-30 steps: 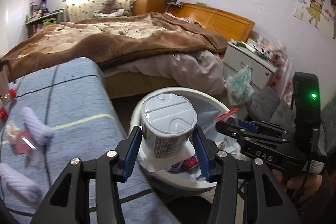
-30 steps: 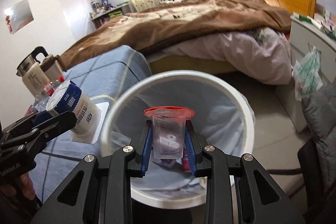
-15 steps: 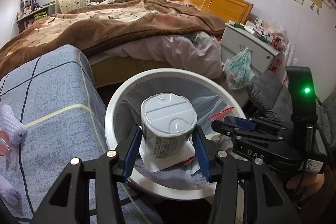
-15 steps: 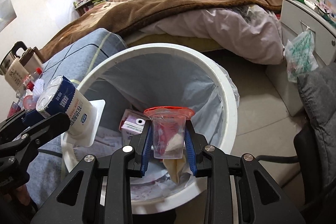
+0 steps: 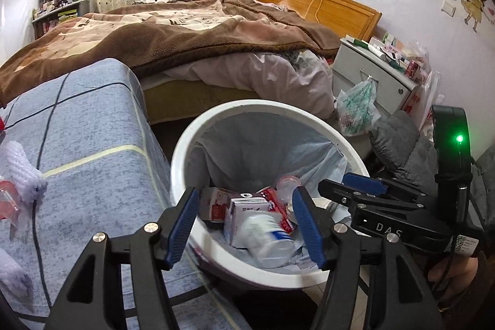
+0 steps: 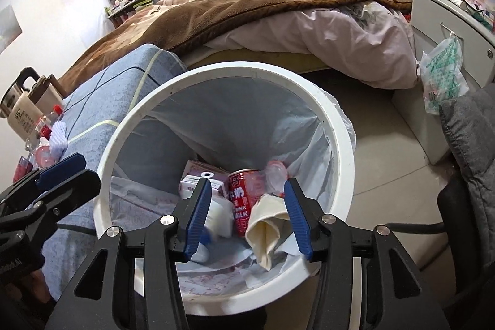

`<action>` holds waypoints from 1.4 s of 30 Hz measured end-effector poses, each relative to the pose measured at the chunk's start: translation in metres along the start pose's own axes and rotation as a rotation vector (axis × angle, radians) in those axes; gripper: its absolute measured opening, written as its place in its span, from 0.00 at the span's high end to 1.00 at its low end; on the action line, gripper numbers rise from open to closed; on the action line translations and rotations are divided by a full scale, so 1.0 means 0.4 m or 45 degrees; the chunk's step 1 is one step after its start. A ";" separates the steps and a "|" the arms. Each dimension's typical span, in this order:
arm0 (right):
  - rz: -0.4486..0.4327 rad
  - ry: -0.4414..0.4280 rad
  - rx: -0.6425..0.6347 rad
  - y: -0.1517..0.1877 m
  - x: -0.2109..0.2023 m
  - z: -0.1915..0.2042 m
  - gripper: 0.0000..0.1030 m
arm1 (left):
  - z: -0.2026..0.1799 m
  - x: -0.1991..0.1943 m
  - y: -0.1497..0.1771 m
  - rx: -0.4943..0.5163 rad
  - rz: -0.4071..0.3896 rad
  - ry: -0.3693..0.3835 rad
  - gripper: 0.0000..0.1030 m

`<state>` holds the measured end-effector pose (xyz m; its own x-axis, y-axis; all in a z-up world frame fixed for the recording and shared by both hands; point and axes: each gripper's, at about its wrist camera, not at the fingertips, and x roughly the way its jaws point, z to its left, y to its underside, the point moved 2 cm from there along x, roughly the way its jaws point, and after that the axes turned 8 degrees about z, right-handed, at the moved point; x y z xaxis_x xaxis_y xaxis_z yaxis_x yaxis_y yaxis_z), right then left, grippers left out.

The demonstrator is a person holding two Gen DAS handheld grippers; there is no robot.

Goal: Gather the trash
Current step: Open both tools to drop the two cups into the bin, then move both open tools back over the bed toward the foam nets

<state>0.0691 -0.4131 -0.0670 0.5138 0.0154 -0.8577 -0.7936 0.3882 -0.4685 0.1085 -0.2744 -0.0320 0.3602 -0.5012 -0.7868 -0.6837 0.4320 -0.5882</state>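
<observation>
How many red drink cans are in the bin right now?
1 that I can see: the red milk can stands among the cartons at the bottom of the white bin, between the right gripper's open fingers. Others may lie buried.

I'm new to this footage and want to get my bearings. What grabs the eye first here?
A white trash bin with a pale liner fills the middle of both views, standing between a blue checked cloth surface and the unmade bed. In its bottom lies a red milk can among cartons and a crumpled cream paper. The left gripper and right gripper both hang open over it, holding nothing.
</observation>
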 end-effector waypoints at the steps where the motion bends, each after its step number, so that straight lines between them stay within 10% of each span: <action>1: -0.009 -0.002 0.003 0.001 -0.003 0.002 0.52 | 0.005 -0.004 0.001 -0.004 -0.004 -0.004 0.37; 42: -0.033 -0.278 -0.352 0.015 0.006 0.436 0.52 | 0.459 -0.290 0.210 -0.498 -0.160 -0.378 0.31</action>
<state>0.1226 -0.2499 -0.0350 0.5687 0.2168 -0.7934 -0.8223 0.1272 -0.5546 0.1257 -0.0423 -0.0246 0.5809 -0.2722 -0.7671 -0.7897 0.0400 -0.6122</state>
